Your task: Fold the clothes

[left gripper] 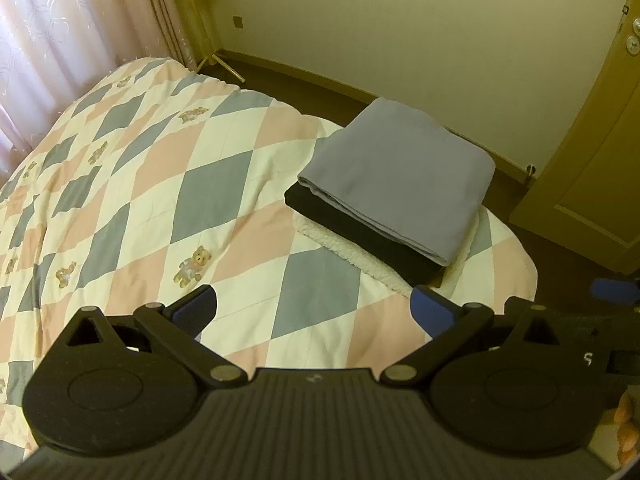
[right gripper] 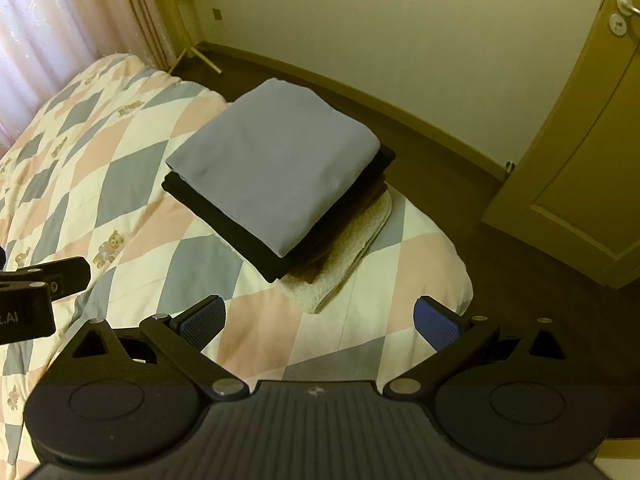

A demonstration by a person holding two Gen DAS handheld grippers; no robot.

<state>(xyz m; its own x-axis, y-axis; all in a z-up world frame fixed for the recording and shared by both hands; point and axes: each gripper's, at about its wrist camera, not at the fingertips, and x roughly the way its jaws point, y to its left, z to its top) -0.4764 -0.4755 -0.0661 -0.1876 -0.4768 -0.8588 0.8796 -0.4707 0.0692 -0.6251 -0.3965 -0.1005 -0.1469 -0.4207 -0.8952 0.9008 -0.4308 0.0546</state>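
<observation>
A stack of folded clothes rests near the bed's corner: a grey-lavender garment (left gripper: 404,176) (right gripper: 276,160) on top, a black one (left gripper: 360,236) (right gripper: 228,228) under it, and a cream fleece piece (left gripper: 360,260) (right gripper: 352,256) at the bottom. My left gripper (left gripper: 314,312) is open above the quilt, short of the stack, holding nothing. My right gripper (right gripper: 320,322) is open too, just in front of the fleece edge, empty. Part of the left gripper (right gripper: 40,292) shows at the left edge of the right wrist view.
The bed carries a diamond-patterned quilt (left gripper: 160,184) (right gripper: 120,184) with teddy bears. A dark floor (right gripper: 460,208) runs round the bed corner. A yellowish door (left gripper: 600,152) (right gripper: 580,160) stands at the right, curtains (left gripper: 60,40) and a stand's legs (left gripper: 220,64) at the back left.
</observation>
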